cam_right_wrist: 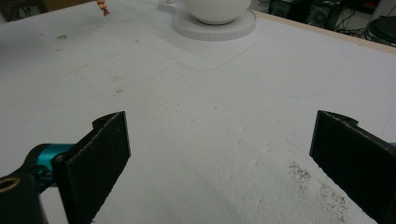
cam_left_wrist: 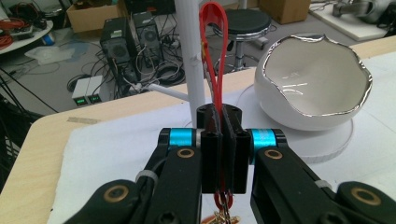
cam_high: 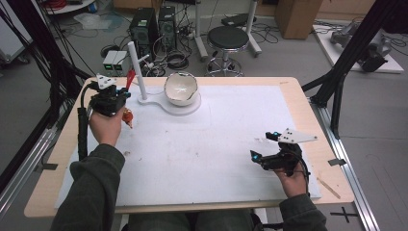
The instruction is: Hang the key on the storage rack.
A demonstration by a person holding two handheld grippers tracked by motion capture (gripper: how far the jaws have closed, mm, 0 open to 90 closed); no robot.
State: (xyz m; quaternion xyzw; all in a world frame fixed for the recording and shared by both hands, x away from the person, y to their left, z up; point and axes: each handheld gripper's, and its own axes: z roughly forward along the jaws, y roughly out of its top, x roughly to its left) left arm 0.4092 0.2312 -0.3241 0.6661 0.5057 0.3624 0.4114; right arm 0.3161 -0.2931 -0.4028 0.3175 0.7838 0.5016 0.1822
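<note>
light: even, bright overhead, soft faint shadows | glare: silver rim of the bowl (cam_left_wrist: pixel 312 79) beyond the jaws | focus: jaws near the lens slightly soft, table (cam_right_wrist: pixel 210 121) between them sharp | edges: mild distortion

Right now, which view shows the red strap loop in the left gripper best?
Left gripper view: the red strap loop stands upright, pinched between the left gripper jaws, in front of the white post. The high view gives a small red sliver; the right gripper view shows a dangling charm.
</note>
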